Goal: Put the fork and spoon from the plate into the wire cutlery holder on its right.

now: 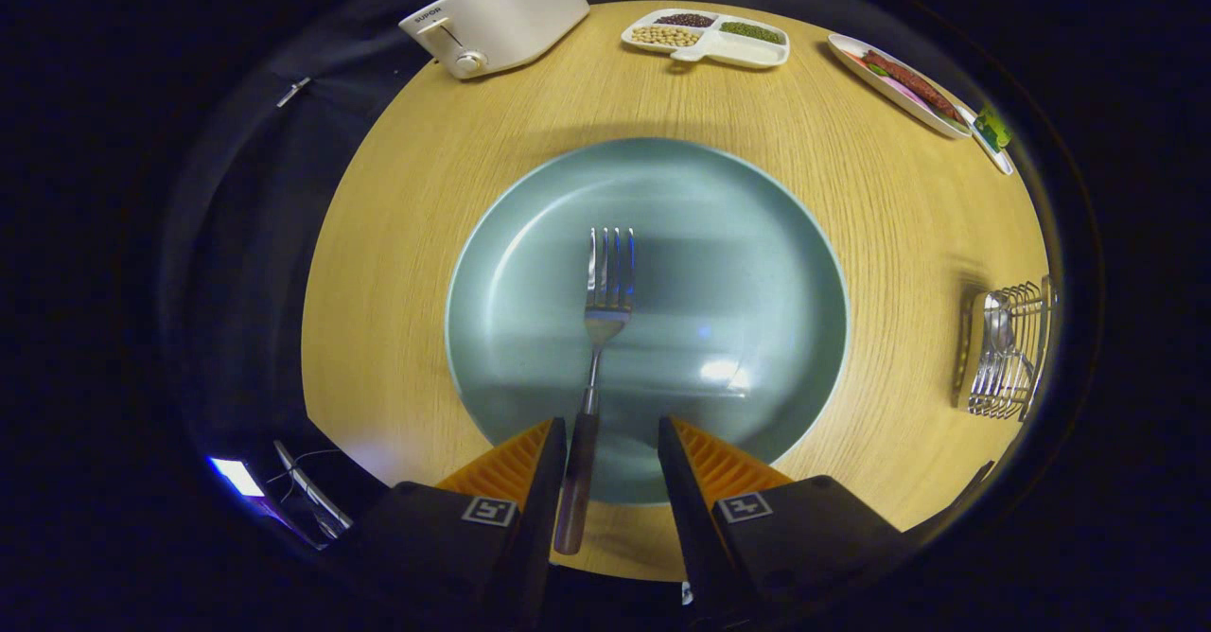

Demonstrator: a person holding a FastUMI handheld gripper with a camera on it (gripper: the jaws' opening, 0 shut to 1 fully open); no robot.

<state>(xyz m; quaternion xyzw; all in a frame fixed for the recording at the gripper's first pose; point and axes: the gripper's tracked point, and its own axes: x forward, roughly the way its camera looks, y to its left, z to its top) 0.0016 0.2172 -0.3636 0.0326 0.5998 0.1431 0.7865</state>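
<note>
The one brand you can read is "SUPOR", printed in dark capitals on the end face of the white toaster point(497, 15), just above its lever and round knob. On your hand-held gripper point(612, 447), which stands open, each finger point(516, 481) carries a small square black-and-white marker near its base; these are coded patterns, not readable words.

The claw point(612, 452) is seen from behind, its two fingers point(530, 481) reaching forward and downward. The fingers are held apart with a clear gap between them. Nothing is pressed by both fingers, and no grip is made.
</note>
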